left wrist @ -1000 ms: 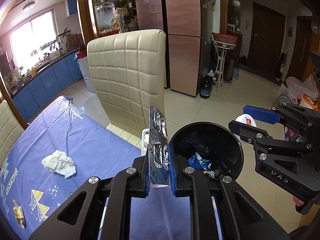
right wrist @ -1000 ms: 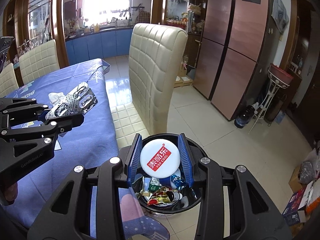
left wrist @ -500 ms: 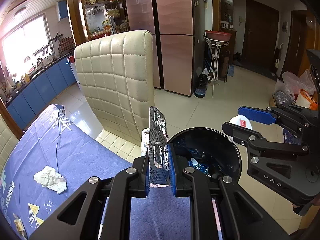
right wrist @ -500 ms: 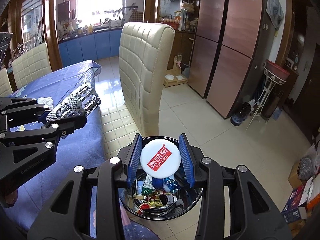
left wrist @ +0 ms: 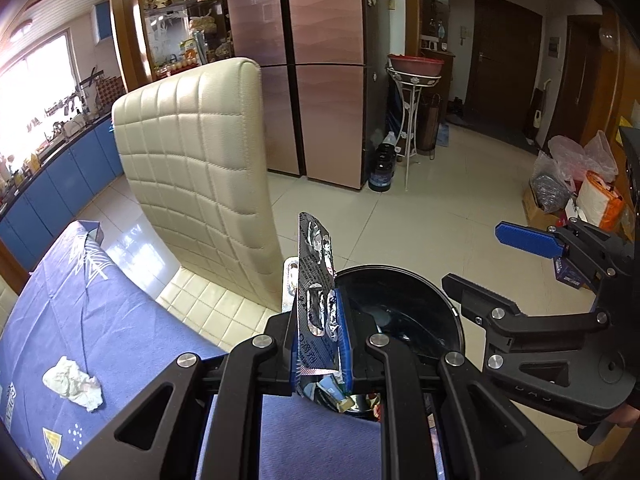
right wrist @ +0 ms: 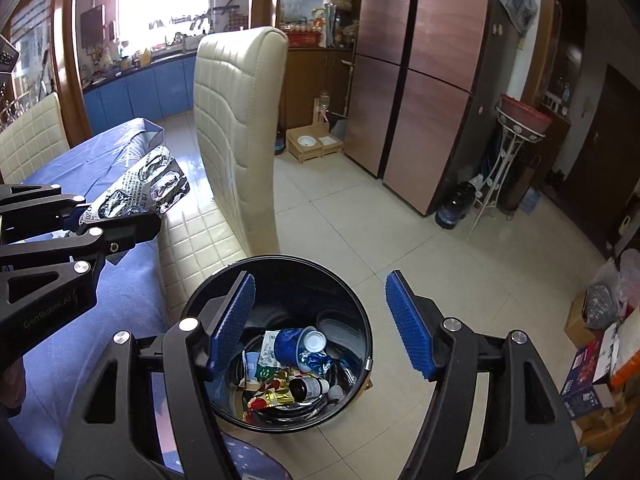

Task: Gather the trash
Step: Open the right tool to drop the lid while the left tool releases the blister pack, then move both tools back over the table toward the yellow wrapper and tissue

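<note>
The right gripper (right wrist: 320,324) hangs with its blue pads spread and nothing between them; its jaws have just been opening. Directly below and ahead of it stands the bin (right wrist: 362,326), black and round, on the tiled floor beside the table's edge. In it lie a blue cup (right wrist: 298,342), a small dark bottle (right wrist: 310,387) and a heap of wrappers. No white lid shows among them from here; it may sit under the near pad or be buried.

To that gripper's left, the left gripper (left wrist: 322,334) is clamped tight on a blister pack (left wrist: 316,280), a silver foil strip standing edge-up between the pads. The bin's rim sits just ahead and to the right of its fingertips, so the pack is near the opening but, by my reading, not yet squarely over it.

Farther left of that gripper, on the blue tablecloth (left wrist: 120,312), a crumpled tissue (left wrist: 72,382) lies well apart from both tools. A cream chair (left wrist: 200,168) stands beyond the bin.

The step in hand looks like dropping: the right side has let go, the left has its turn. Next, the left gripper should carry the pack rightward over the bin's mouth, then part its pads. The tissue remains to be fetched.
</note>
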